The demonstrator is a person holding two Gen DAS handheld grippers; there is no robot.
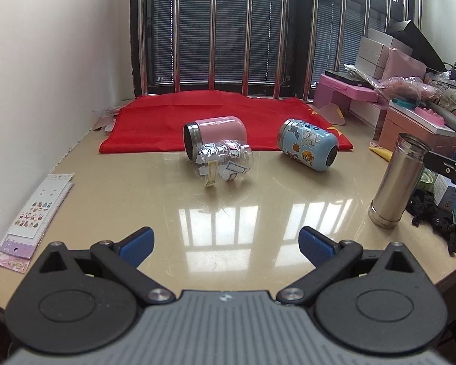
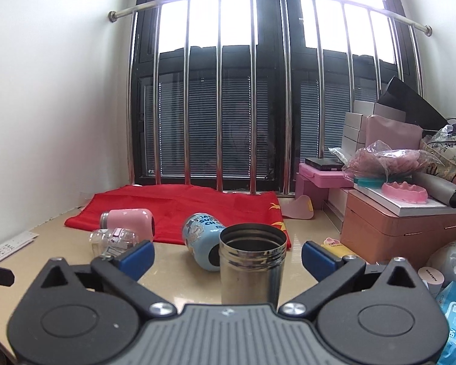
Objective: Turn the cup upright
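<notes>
A steel cup (image 2: 252, 261) stands upright, mouth up, between the open fingers of my right gripper (image 2: 228, 257); the pads are apart from its sides. It also shows at the right of the left wrist view (image 1: 398, 179). Three cups lie on their sides: a pink one (image 1: 215, 132), a clear stickered one (image 1: 225, 164) in front of it, and a blue cartoon one (image 1: 308, 144). My left gripper (image 1: 226, 246) is open and empty, low over the table's near side, well short of them.
A red cloth (image 1: 167, 115) covers the back of the beige table (image 1: 136, 200). Sticker sheets (image 1: 36, 210) lie at the left edge. Boxes, bags and clutter (image 2: 401, 213) fill the right side. A barred window stands behind.
</notes>
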